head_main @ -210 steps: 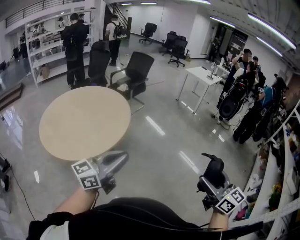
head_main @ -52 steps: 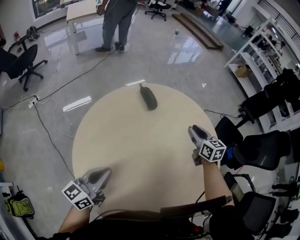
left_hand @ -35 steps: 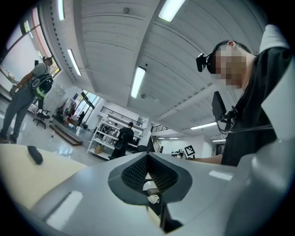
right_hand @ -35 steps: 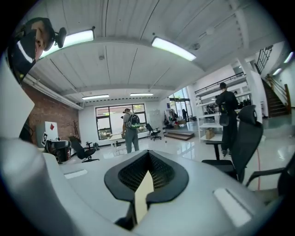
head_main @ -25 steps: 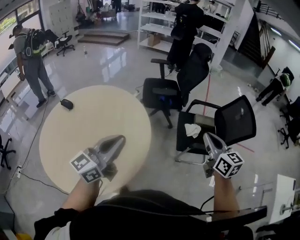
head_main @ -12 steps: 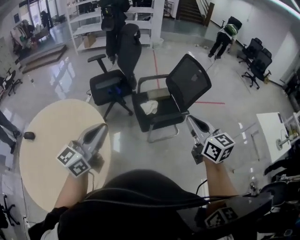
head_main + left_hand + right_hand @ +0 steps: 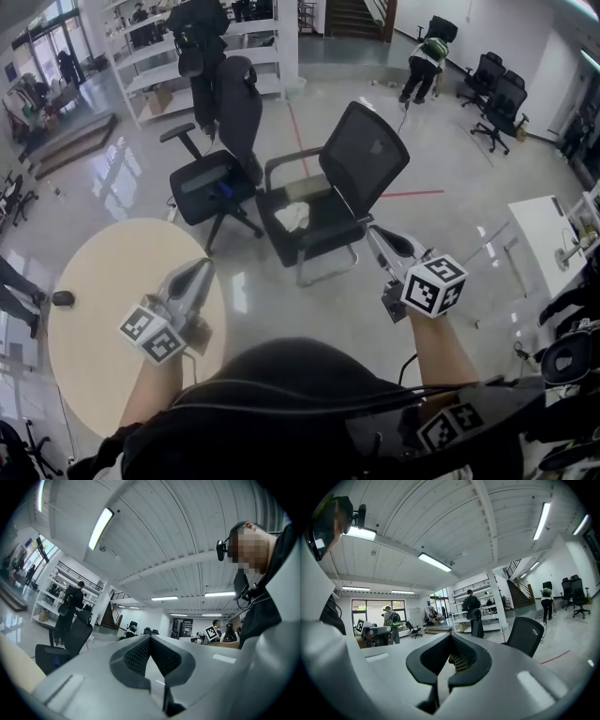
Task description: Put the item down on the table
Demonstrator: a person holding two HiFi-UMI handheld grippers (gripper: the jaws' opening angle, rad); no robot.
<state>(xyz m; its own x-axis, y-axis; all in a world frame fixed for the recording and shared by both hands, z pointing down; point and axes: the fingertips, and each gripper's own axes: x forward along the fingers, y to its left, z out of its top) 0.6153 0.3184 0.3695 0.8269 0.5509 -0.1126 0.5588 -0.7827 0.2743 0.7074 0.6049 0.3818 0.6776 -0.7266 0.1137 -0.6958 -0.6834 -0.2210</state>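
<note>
Head view: a person [image 7: 281, 403] stands beside a round beige table [image 7: 103, 281] with a two-jaw gripper in each hand. A small dark item [image 7: 62, 298], shaped like a computer mouse, lies on the table at its left rim, well apart from both tools. The left gripper [image 7: 202, 267] hangs above the table's right edge, jaws pressed together with nothing between them. The right gripper [image 7: 373, 232], well to the right of the table, is likewise closed and empty. It points toward a black mesh office chair [image 7: 364, 159] just beyond the table's far right, with a white cloth [image 7: 292, 216] on its seat.
</note>
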